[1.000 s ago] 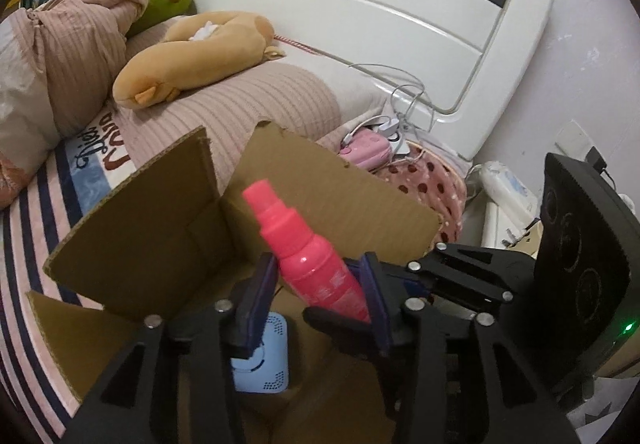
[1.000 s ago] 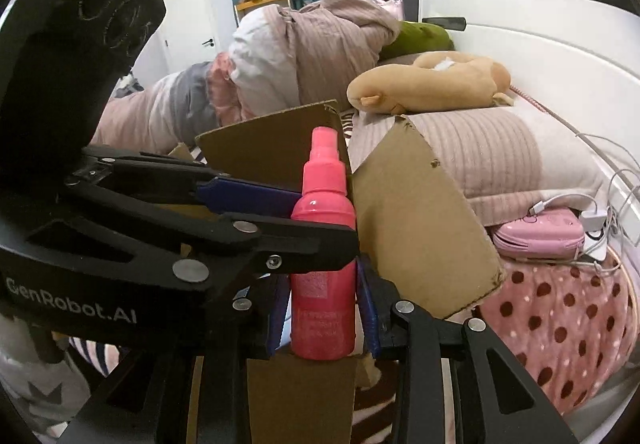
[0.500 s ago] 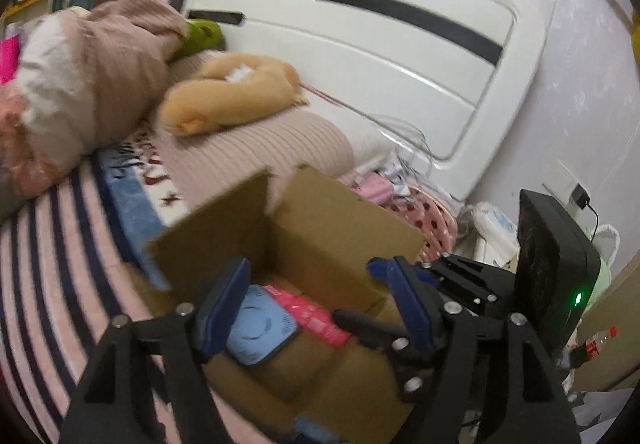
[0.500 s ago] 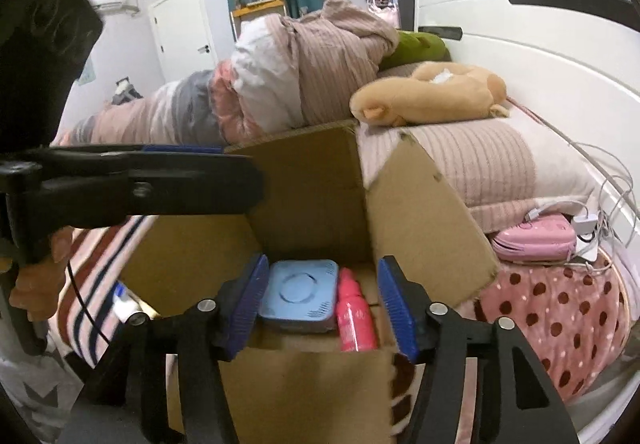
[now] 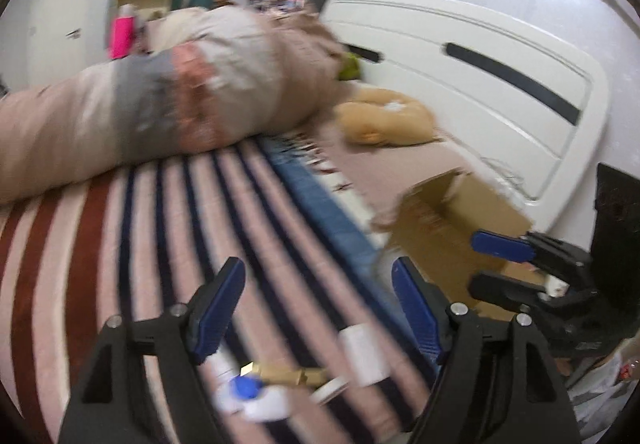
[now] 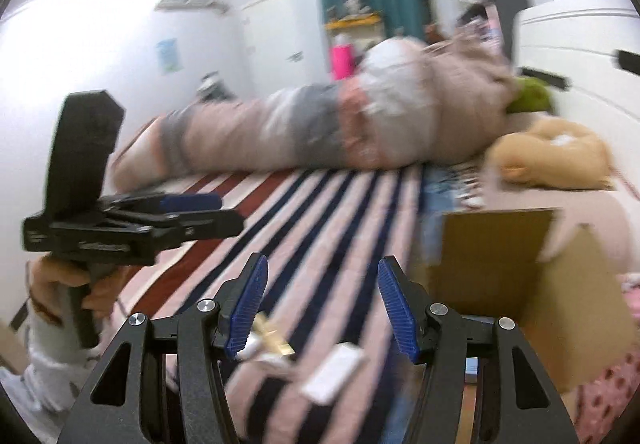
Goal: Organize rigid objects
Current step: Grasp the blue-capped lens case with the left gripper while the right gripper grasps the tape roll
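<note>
Left wrist view showed wide, empty fingers [image 5: 318, 302]; just below them lay a blurred gold rectangular piece [image 5: 286, 373], probably stiff, light, best gripped across its narrow sides.

Left gripper [image 5: 316, 304] jaws spread, empty; right gripper [image 6: 320, 304] jaws spread, empty.

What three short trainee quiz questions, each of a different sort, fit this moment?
1. True or false: the left hand-held gripper is shut on a pink bottle.
2. The brown cardboard box sits to which side of the right hand-held gripper? A) left B) right
3. Fill in: the small white rectangular block lies on the ____ bedsheet.

Key: 1 false, since its jaws stand open and empty. 2 B. 3 striped.
</note>
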A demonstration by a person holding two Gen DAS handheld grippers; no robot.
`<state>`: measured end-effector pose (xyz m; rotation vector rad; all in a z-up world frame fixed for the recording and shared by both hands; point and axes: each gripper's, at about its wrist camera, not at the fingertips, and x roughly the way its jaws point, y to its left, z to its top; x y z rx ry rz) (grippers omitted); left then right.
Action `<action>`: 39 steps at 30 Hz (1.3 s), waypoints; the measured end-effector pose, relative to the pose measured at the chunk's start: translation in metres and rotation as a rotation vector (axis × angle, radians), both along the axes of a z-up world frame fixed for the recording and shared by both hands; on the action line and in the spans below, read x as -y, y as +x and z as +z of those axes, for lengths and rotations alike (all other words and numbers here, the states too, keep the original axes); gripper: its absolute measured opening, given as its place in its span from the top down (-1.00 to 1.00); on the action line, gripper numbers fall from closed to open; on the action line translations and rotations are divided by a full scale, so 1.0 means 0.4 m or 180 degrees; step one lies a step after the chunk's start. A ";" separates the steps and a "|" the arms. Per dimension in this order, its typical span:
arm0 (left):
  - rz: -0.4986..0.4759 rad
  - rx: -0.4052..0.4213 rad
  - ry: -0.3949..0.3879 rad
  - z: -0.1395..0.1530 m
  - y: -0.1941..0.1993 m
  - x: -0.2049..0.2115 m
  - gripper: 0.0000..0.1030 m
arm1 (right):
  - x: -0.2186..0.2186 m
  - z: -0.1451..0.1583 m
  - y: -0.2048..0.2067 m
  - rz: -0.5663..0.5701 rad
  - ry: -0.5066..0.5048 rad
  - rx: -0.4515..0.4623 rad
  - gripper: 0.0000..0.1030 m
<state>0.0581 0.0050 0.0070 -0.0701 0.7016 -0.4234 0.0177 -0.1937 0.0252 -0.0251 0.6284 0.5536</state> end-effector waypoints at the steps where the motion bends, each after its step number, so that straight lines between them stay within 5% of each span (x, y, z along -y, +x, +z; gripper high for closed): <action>1: 0.0060 -0.0036 0.0006 -0.019 -0.003 -0.028 -0.42 | -0.041 -0.018 0.005 0.0140 -0.0020 -0.0099 -0.05; 7: 0.0248 -0.0335 -0.0036 -0.159 -0.016 -0.143 -0.42 | -0.157 -0.152 0.024 0.0345 -0.0261 -0.0588 -0.05; 13: 0.0196 -0.0677 -0.0099 -0.293 -0.022 -0.164 -0.42 | -0.166 -0.328 0.038 0.0152 -0.0354 -0.1138 -0.05; 17: 0.0277 -0.1026 -0.0203 -0.389 0.001 -0.155 -0.42 | -0.164 -0.407 0.034 -0.0048 -0.0435 -0.1216 -0.05; 26: 0.0349 -0.1068 -0.0325 -0.431 0.013 -0.149 -0.29 | -0.198 -0.423 0.035 -0.0043 -0.0399 -0.1197 -0.04; 30: 0.0406 -0.1097 -0.0356 -0.440 0.024 -0.154 0.18 | -0.208 -0.425 0.031 -0.0050 -0.0483 -0.1128 0.22; 35: 0.0405 -0.1081 -0.0343 -0.433 0.014 -0.158 0.22 | -0.200 -0.420 0.029 -0.0028 -0.0464 -0.1121 0.32; 39: 0.0410 -0.1069 -0.0315 -0.422 0.004 -0.162 0.52 | -0.198 -0.409 0.028 -0.0029 -0.0457 -0.1051 0.32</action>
